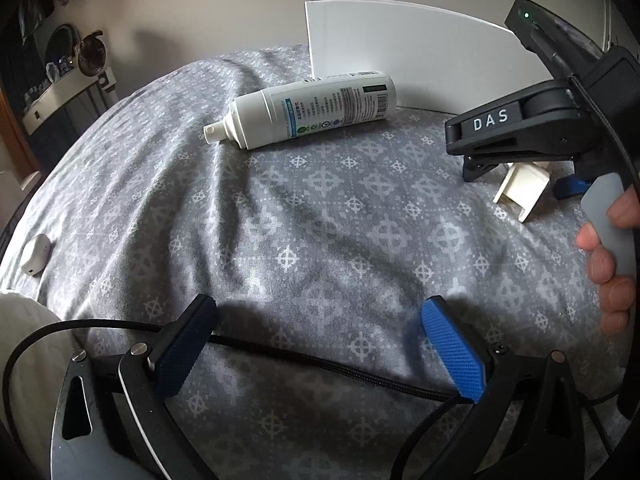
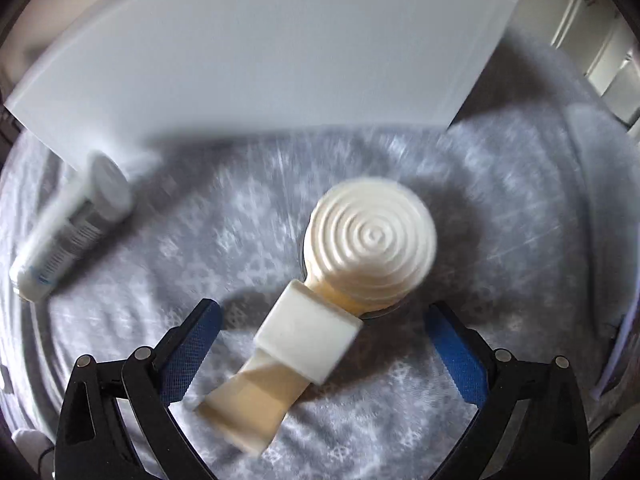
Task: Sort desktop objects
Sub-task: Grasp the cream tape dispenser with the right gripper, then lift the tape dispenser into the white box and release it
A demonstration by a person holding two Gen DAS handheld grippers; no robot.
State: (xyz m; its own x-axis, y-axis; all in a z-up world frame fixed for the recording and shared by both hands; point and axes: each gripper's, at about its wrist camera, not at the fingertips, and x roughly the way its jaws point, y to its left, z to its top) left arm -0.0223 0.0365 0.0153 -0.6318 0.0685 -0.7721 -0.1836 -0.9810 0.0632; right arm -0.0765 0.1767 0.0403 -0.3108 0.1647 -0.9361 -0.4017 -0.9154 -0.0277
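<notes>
text: "DAS" in white letters stood on the black right gripper [image 1: 516, 136] | bottle [image 1: 308, 110] left of it – barcode and small print, unreadable | right wrist view – nothing legible

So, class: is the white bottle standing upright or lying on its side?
Lying on its side. The white bottle rests lengthwise on the grey cloth, nozzle pointing left, base beside the white board.

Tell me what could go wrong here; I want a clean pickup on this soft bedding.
The cream spiral-topped gadget lies askew between the open right hand-held gripper pads, so it may twist when squeezed. The black cable crosses the open left hand-held gripper and could snag.
</notes>
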